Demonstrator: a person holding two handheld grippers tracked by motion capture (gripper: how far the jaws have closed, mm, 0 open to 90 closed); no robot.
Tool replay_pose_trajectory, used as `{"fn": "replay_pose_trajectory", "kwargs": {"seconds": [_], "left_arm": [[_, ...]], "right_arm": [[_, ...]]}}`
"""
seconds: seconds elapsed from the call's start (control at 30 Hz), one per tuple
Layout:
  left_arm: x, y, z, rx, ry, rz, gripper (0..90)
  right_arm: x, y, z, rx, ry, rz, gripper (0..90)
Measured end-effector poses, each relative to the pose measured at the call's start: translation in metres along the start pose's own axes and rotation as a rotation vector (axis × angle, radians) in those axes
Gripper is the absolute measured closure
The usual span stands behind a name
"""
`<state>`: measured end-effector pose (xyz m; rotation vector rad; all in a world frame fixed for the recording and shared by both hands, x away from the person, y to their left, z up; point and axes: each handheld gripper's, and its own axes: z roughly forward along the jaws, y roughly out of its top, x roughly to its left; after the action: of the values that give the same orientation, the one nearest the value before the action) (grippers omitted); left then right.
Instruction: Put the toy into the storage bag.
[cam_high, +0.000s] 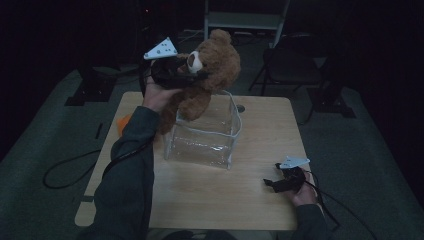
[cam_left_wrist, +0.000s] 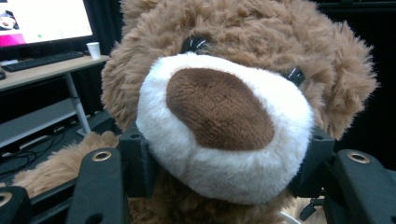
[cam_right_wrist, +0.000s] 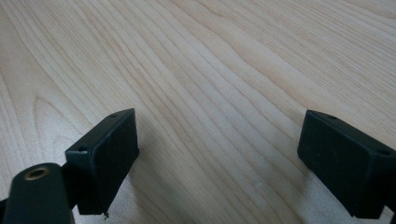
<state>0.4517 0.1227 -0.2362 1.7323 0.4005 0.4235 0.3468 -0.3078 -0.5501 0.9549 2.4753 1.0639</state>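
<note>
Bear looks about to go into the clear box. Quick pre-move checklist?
1. Left gripper shut on the teddy bear, jaws on its muzzle: ok.
2. Bear over the clear box, feet near the rim: ok.
3. Box upright, top open: ok.
4. Box free of contents: cannot tell.
5. Right gripper open, resting on the table, apart from the box: ok.
6. Grip firm on soft plush: cannot tell.

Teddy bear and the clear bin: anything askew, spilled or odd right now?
Nothing spilled or damaged. The one oddity: the left claw grips the teddy bear by its white muzzle, so the body dangles tilted, one leg over the clear bin's rim. The bin stands upright on the table. The right claw rests open on the wood.
</note>
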Motion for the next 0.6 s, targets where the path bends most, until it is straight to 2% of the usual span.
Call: {"fn": "replay_pose_trajectory", "kwargs": {"seconds": [0.6], "left_arm": [[0.0, -0.007, 0.019, -0.014, -0.029, -0.033, 39.1]], "right_arm": [[0.0, 0.0, 0.0, 0.001, -0.001, 0.0, 11.6]]}}
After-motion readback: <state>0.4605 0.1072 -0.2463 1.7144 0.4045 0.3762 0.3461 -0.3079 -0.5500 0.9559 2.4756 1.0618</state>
